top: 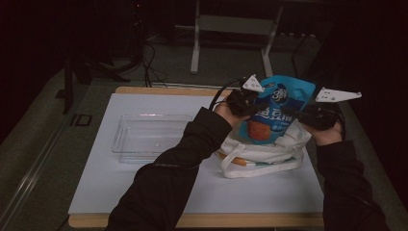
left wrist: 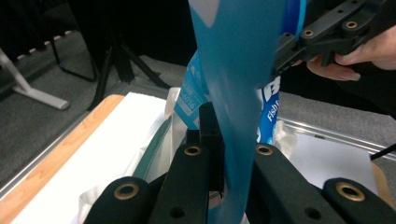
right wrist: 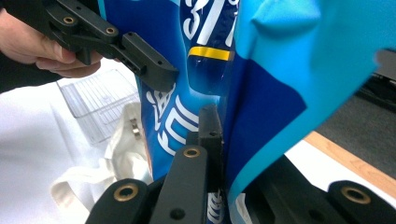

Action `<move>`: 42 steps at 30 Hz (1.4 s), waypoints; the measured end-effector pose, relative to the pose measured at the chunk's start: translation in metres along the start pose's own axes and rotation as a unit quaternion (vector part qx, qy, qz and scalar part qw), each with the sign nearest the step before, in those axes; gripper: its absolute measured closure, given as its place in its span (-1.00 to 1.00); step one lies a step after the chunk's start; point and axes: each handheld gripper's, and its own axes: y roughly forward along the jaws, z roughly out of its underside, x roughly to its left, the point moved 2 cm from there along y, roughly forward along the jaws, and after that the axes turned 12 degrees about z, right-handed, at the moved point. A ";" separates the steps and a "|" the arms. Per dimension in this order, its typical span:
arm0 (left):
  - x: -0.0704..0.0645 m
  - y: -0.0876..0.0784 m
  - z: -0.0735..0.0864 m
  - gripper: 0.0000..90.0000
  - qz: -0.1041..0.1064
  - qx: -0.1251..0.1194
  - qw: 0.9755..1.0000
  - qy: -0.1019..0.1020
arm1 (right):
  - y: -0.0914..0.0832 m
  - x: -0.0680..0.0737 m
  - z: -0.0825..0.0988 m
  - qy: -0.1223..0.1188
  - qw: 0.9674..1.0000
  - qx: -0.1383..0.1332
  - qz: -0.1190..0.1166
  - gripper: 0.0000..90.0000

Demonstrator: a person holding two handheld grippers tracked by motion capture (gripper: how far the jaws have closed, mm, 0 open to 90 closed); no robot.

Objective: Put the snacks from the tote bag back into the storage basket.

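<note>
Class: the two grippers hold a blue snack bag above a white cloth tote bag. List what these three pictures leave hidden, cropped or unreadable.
- High view: the lower part of the glossy blue snack bag sits inside the white cloth tote bag, which hides it along with anything else inside.
- Left gripper view: the bag's print is blurred and cut by the top edge.
- Right gripper view: the clear plastic tray is partly hidden behind the left gripper.
</note>
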 end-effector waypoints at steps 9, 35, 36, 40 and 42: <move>-0.003 -0.018 -0.008 1.00 0.009 0.000 1.000 0.004 | -0.005 0.007 -0.017 -0.013 1.000 -0.005 -0.011 0.96; -0.008 -0.090 -0.007 1.00 -0.004 -0.002 1.000 -0.006 | 0.014 0.046 -0.066 -0.045 0.997 -0.020 -0.051 0.97; -0.008 -0.092 -0.006 1.00 -0.004 -0.003 1.000 -0.006 | 0.017 0.050 -0.069 -0.047 0.997 -0.020 -0.055 0.97; -0.008 -0.106 -0.001 1.00 -0.009 -0.002 1.000 -0.009 | 0.023 0.056 -0.074 -0.050 0.997 -0.021 -0.063 0.97; -0.008 -0.113 0.001 1.00 -0.011 -0.002 1.000 -0.013 | 0.028 0.061 -0.078 -0.052 0.996 -0.020 -0.068 0.97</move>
